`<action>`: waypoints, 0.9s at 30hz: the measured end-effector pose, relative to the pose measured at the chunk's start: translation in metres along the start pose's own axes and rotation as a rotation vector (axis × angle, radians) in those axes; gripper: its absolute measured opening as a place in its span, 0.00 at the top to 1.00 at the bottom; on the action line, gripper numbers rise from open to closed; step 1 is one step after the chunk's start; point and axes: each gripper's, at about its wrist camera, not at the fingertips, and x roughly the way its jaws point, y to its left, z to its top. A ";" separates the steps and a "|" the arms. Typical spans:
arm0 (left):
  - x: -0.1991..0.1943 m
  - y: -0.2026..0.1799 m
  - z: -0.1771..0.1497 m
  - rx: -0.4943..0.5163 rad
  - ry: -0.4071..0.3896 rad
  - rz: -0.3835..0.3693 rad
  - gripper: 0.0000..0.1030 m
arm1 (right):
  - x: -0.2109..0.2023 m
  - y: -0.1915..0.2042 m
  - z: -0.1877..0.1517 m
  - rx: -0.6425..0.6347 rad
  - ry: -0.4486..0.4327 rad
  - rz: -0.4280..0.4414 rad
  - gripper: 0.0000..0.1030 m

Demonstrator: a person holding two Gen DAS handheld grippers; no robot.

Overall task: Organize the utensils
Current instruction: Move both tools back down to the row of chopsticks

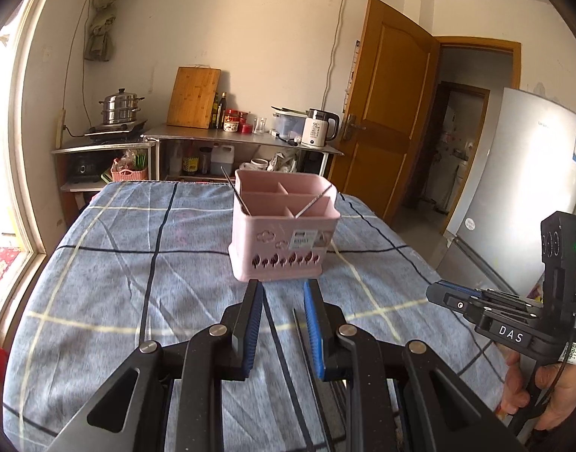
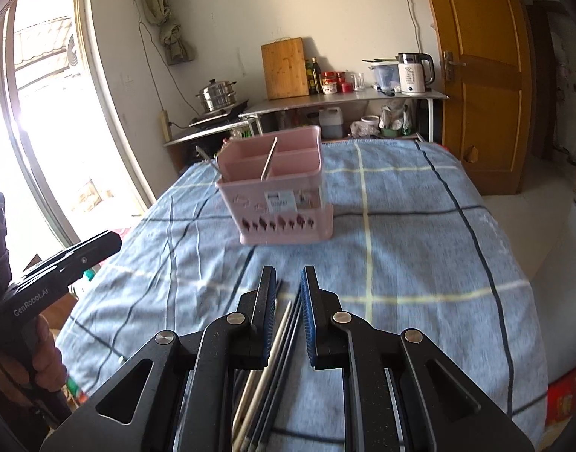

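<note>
Thin, stiff, light, slick chopsticks [image 2: 276, 342] on the cloth [image 2: 401, 226] under the right gripper [image 2: 288, 282], short of the pink caddy [image 2: 276, 196]. Likely to roll; best pinched mid-length. Both grippers narrowly parted, empty; left gripper [image 1: 280, 290] above a dark stick [image 1: 306, 342].

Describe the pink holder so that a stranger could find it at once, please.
Look at the blue checked cloth covering the table. On it stands the pink holder, alone. It has divided compartments, tree-shaped cut-outs near its base, and thin metal utensils leaning inside.
</note>
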 end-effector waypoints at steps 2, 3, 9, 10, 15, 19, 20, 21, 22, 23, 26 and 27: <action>-0.003 -0.002 -0.010 0.004 0.007 0.000 0.78 | -0.003 0.000 -0.012 -0.006 0.014 -0.004 0.86; -0.004 -0.004 -0.015 0.005 0.011 -0.005 0.78 | -0.004 0.000 -0.017 -0.011 0.020 -0.009 0.86; 0.002 -0.011 -0.038 0.029 0.056 -0.016 0.78 | -0.001 -0.001 -0.039 -0.005 0.058 -0.017 0.86; 0.006 -0.012 -0.041 0.032 0.067 -0.018 0.78 | 0.000 -0.003 -0.041 -0.003 0.063 -0.018 0.86; 0.022 -0.015 -0.050 0.030 0.108 -0.025 0.78 | 0.013 -0.006 -0.050 0.008 0.103 -0.017 0.86; 0.043 -0.014 -0.060 0.021 0.161 -0.024 0.78 | 0.026 -0.007 -0.055 0.014 0.135 -0.013 0.86; 0.049 -0.013 -0.062 0.018 0.178 -0.021 0.78 | 0.030 -0.007 -0.054 0.016 0.142 -0.013 0.86; 0.056 -0.012 -0.065 0.014 0.196 -0.018 0.78 | 0.035 -0.007 -0.055 0.017 0.149 -0.013 0.86; 0.061 -0.011 -0.066 0.011 0.207 -0.019 0.78 | 0.039 -0.007 -0.056 0.018 0.156 -0.013 0.86; 0.065 -0.011 -0.068 0.009 0.215 -0.019 0.78 | 0.044 -0.007 -0.057 0.020 0.166 -0.012 0.86; 0.078 -0.009 -0.071 -0.007 0.241 -0.030 0.78 | 0.055 -0.008 -0.059 0.025 0.186 -0.011 0.86; 0.081 -0.009 -0.071 -0.011 0.248 -0.032 0.78 | 0.059 -0.008 -0.060 0.026 0.193 -0.011 0.86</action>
